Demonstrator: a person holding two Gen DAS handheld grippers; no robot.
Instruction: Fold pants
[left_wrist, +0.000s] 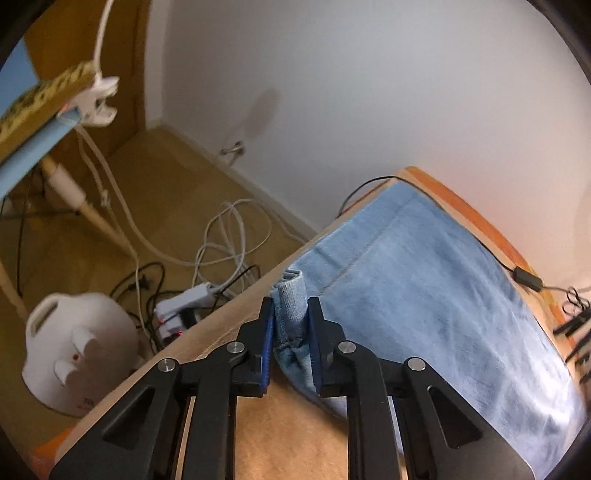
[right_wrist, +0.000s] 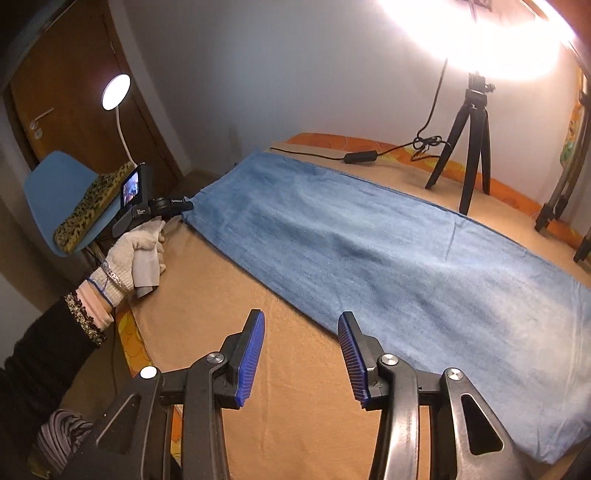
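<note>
The pants (right_wrist: 388, 251) run out of the right wrist view at its right edge, so their far end is not seen. In the left wrist view the pads (left_wrist: 266, 334) cover part of the pinched hem. The glove (right_wrist: 138, 247) hides the left handle. The small screen (right_wrist: 130, 189) is too small to read.

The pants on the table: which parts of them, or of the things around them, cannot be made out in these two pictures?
- Pants, right wrist view: the near right end is cut off by the picture edge.
- Pants corner, left wrist view: the left hand-held gripper pinches it, hiding the hem between its pads.
- Lamp head, right wrist view: lost in glare.
- Small screen, right wrist view: too small to read.
</note>
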